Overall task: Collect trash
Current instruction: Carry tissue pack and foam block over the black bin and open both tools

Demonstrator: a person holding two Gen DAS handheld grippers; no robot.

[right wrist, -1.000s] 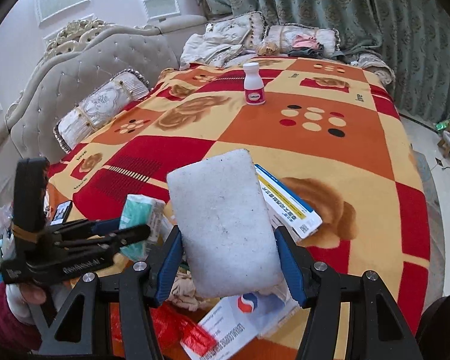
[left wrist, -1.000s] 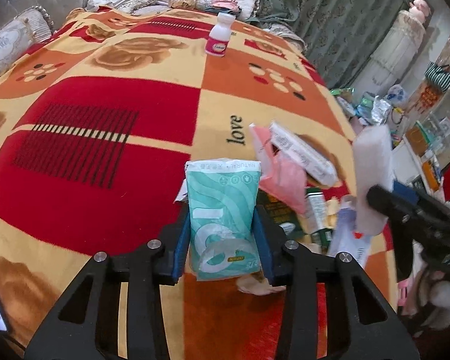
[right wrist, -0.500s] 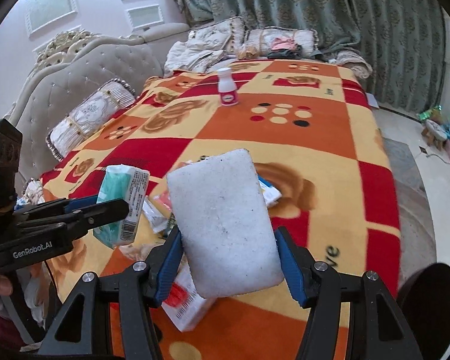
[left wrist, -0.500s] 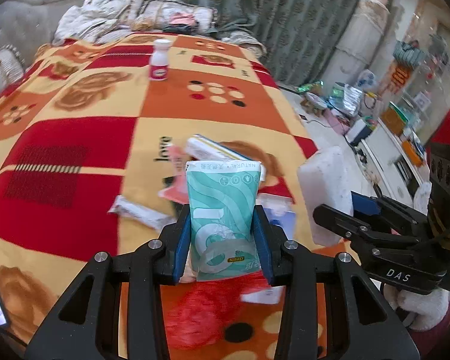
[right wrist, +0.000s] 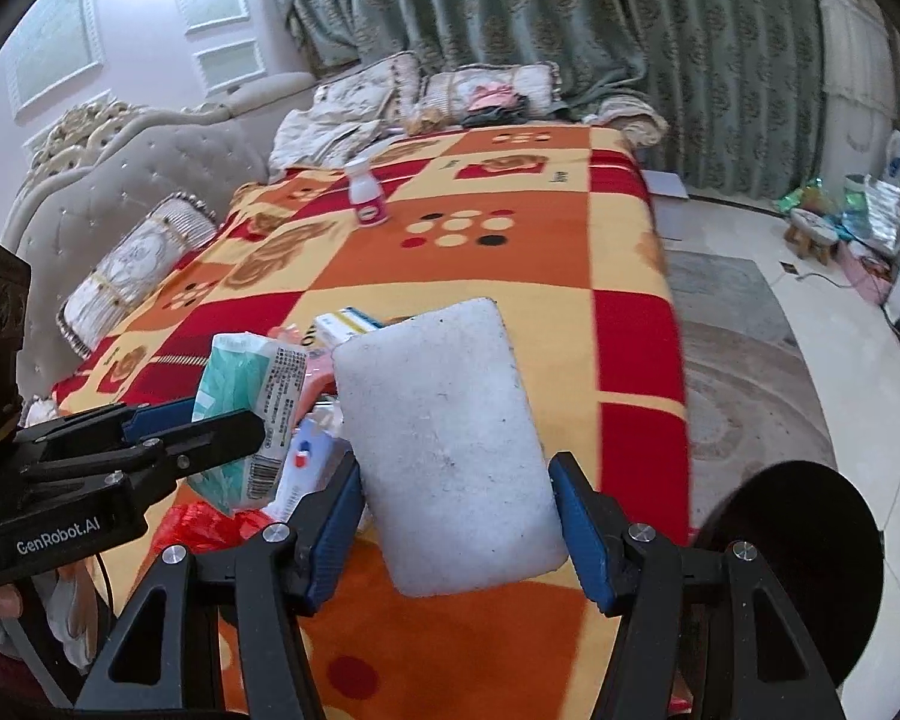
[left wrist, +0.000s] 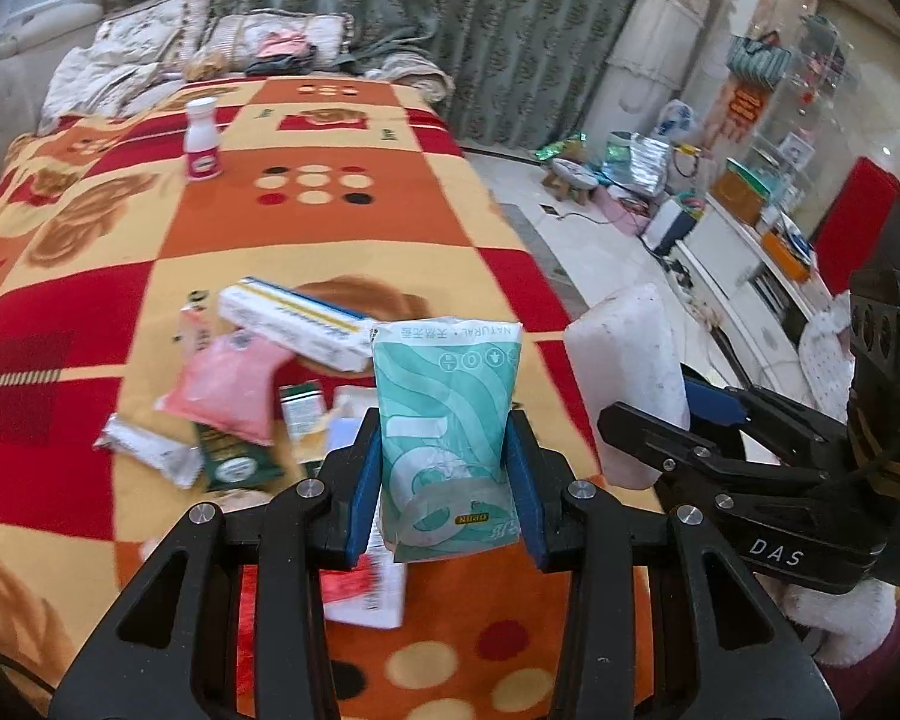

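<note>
My left gripper [left wrist: 447, 480] is shut on a teal tissue pack [left wrist: 447, 420], held upright above the bed; the pack also shows in the right wrist view [right wrist: 246, 408]. My right gripper [right wrist: 456, 516] is shut on a white foam block [right wrist: 444, 450], which also shows in the left wrist view [left wrist: 630, 384] just right of the tissue pack. On the blanket [left wrist: 330, 228] lie a pink pouch [left wrist: 228, 384], a white box [left wrist: 300, 324], a green packet [left wrist: 234, 456] and other wrappers.
A white bottle [left wrist: 201, 147] stands far back on the bed. Pillows [right wrist: 132, 264] and a tufted headboard [right wrist: 120, 192] are at left. A dark round object [right wrist: 792, 546] sits low right. Floor clutter and a small stool [left wrist: 573, 177] lie right of the bed.
Both grippers, keeping their loads, have drawn back and swung right toward the bed's edge. The trash pile now lies further ahead and left; more floor shows.
</note>
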